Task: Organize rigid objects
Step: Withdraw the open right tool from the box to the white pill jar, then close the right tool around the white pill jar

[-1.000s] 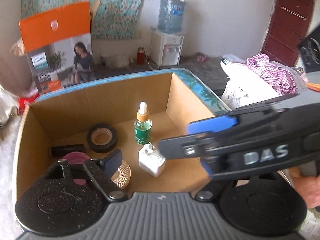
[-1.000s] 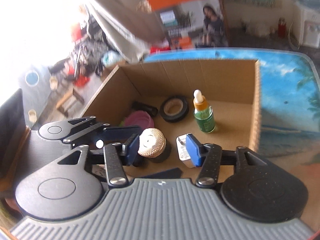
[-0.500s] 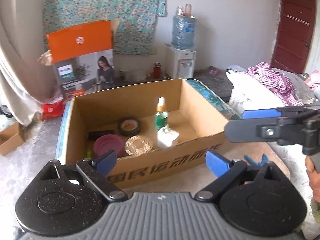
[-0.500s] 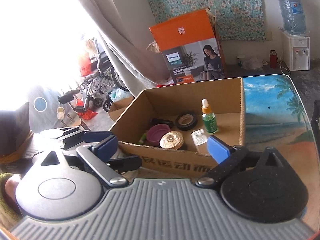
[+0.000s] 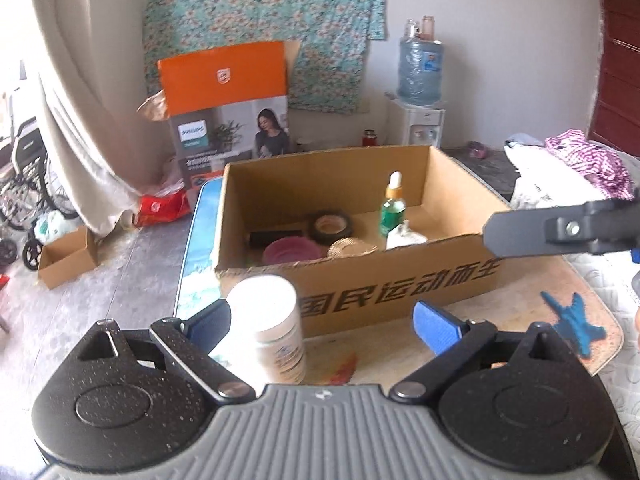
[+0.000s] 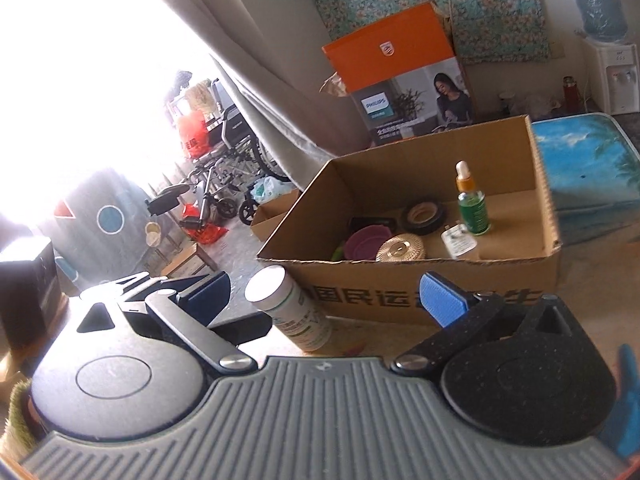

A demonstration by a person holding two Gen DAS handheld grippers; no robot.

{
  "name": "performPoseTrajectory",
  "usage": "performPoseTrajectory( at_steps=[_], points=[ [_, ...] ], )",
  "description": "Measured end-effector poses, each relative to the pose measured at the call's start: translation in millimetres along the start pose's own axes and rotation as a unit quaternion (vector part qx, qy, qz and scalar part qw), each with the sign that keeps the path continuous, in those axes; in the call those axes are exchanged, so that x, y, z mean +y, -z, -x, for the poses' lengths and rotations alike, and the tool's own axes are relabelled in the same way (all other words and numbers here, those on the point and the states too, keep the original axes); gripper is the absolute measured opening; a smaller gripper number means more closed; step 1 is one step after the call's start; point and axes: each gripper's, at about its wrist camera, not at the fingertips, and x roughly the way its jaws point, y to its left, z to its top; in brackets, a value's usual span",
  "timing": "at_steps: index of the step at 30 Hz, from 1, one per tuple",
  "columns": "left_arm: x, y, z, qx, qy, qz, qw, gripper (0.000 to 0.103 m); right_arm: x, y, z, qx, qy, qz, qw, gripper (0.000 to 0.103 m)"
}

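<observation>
Blue pads on our left gripper (image 5: 323,325) stand wide apart and hold nothing. A white bottle (image 5: 269,326) stands upright on the table between them, very close to the left pad; we cannot tell if it touches. To the right of the bottle, the room between the pads is free.

Our right gripper (image 6: 326,295) is also fully spread and empty. From its camera the same white bottle (image 6: 290,309) is seen in front of the gap, nearer to the left side, and it looks tilted there. The left gripper lies just beside our right one, on its left.

Just behind the bottle is the near wall of the cardboard box (image 5: 400,284), with black printed characters on it. The box is open on top, and the near edge is a little rough. Inside we see a green dropper bottle (image 5: 393,206) standing upright, a roll of black tape (image 5: 329,227), a white plug adapter (image 5: 405,235), a golden round lid (image 5: 351,246), a purple round lid (image 5: 289,250) and a dark tube (image 5: 275,237) by the left wall. The right part of the box floor is bare.

The table (image 5: 520,292) in front of the box carries a blue toy plane (image 5: 576,326) near its right edge. The far part of the table, right of the box in the right camera, shows a beach picture.
</observation>
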Motion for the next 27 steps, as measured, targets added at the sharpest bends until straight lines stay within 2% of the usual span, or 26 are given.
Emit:
performPoseTrajectory(
  at_steps=[10, 12, 14, 17, 22, 27],
  points=[
    [15, 12, -46, 0.024, -0.043, 0.005, 0.9988, 0.097, 12, -12, -70, 0.058, -0.055, -0.028, 0.996, 0.102],
    [19, 14, -55, 0.030, -0.045, 0.009, 0.9985, 0.094, 15, -12, -88, 0.074, -0.063, -0.034, 0.995, 0.101],
    [28, 16, -64, 0.041, -0.033, 0.036, 0.9979, 0.087, 15, -12, -105, 0.090, -0.068, -0.048, 0.993, 0.100],
    [37, 19, -73, 0.052, -0.028, 0.057, 0.9967, 0.079, 13, -12, -126, 0.110, -0.070, -0.071, 0.989, 0.094],
    [40, 24, -76, 0.049, -0.020, 0.054, 0.9972, 0.077, 11, -8, -150, 0.129, -0.074, -0.095, 0.984, 0.085],
    [37, 25, -79, 0.051, -0.015, 0.052, 0.9972, 0.070, 9, -7, -164, 0.137, -0.070, -0.108, 0.982, 0.076]
  ],
)
